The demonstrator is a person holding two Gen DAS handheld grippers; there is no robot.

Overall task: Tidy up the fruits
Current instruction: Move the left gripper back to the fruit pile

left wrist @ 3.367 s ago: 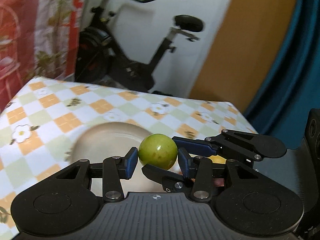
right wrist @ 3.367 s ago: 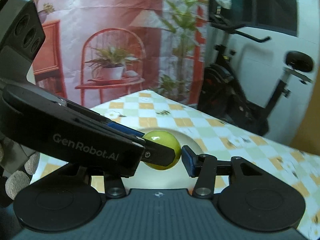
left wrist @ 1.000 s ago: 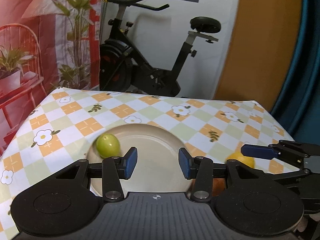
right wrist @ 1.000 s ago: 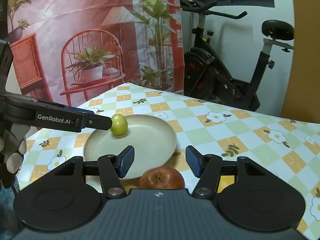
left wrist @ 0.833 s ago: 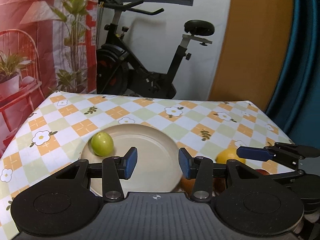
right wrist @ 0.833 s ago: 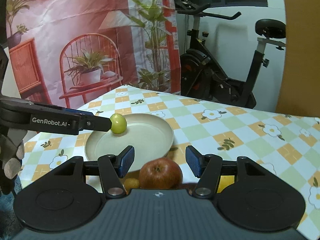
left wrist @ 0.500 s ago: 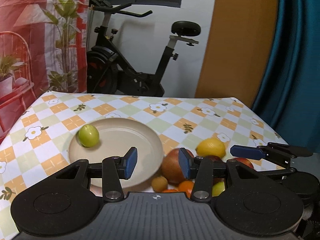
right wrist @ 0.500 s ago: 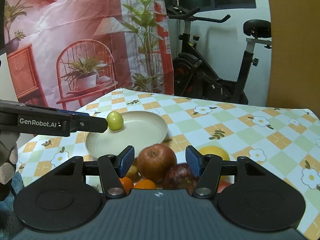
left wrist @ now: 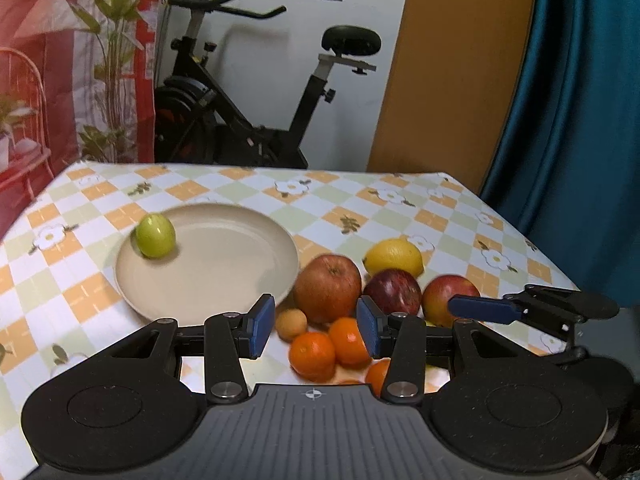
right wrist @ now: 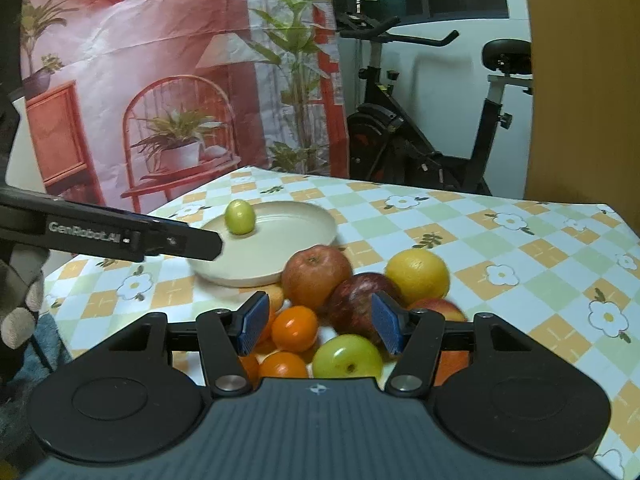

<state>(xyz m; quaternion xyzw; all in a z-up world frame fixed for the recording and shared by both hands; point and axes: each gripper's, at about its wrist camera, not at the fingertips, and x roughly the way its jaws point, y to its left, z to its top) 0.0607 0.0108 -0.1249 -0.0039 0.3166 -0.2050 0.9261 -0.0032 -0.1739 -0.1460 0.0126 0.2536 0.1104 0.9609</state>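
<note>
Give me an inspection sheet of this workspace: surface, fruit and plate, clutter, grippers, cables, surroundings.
Surface: table under a checked floral cloth.
Job's things: plate holds one green fruit; beside it a pile with apples, a lemon, oranges and a second green fruit.
Clutter: nothing seen.
Grippers: left gripper and right gripper both open, empty, fingers over the pile.
Cables: nothing seen.
Surroundings: exercise bike, printed backdrop, blue curtain.

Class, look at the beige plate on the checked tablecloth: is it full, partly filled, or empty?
Nearly empty: the beige plate holds one green fruit near its rim; the other fruits lie beside it on the tablecloth.
</note>
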